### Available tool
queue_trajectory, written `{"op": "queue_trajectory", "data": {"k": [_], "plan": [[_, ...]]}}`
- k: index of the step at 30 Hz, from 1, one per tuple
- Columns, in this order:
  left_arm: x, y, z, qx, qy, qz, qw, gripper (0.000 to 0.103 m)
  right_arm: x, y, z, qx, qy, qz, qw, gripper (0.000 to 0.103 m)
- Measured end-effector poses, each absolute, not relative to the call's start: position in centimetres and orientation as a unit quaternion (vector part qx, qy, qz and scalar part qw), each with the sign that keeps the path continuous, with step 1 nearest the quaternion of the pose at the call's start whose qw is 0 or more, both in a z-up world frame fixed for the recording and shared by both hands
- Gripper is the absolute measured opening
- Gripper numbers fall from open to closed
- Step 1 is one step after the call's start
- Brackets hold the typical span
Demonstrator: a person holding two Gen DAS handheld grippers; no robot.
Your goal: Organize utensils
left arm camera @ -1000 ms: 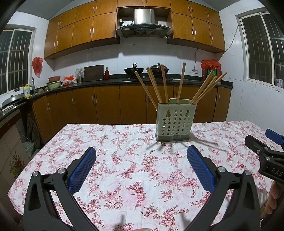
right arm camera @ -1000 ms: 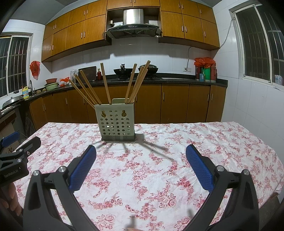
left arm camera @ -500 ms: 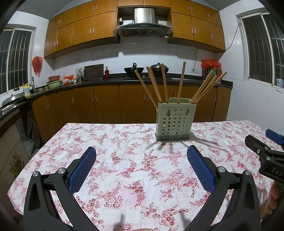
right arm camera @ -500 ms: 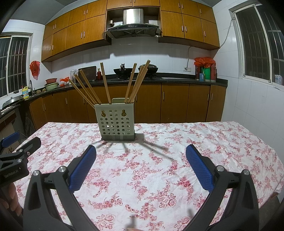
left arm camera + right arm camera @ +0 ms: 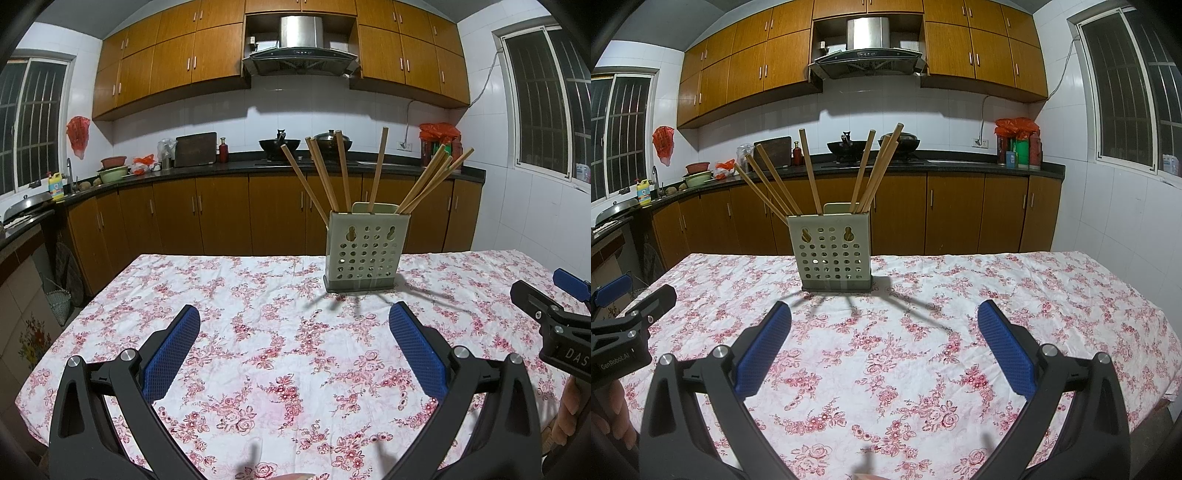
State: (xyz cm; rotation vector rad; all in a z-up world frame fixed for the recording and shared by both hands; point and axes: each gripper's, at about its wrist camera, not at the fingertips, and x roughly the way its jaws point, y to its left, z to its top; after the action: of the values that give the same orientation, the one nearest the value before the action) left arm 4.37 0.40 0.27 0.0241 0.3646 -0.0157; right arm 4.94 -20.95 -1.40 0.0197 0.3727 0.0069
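The pale green perforated plastic utensil holder (image 5: 364,252) stands upright on the tabletop with a floral pink-and-white cloth (image 5: 258,332), with long wooden chopsticks (image 5: 809,170) fanned out inside. The left tool (image 5: 294,317) and the right tool (image 5: 884,314) are both wide open, holding nothing, well apart from the holder.

The black left gripper (image 5: 294,325) with blue textured pads fills the lower frame of its own view, jaws spread wide and holding nothing. The matching black right gripper (image 5: 884,321) sits likewise in its view, jaws wide apart, empty.
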Motion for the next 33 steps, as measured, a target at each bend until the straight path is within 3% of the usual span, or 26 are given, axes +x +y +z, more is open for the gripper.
{"op": "queue_trajectory", "data": {"k": [33], "plan": [[4.36,0.28,0.08,0.006,0.189,-0.007,0.982,0.101,4.89,-20.98,-1.51,0.012,0.186,0.003,0.982,0.099]]}}
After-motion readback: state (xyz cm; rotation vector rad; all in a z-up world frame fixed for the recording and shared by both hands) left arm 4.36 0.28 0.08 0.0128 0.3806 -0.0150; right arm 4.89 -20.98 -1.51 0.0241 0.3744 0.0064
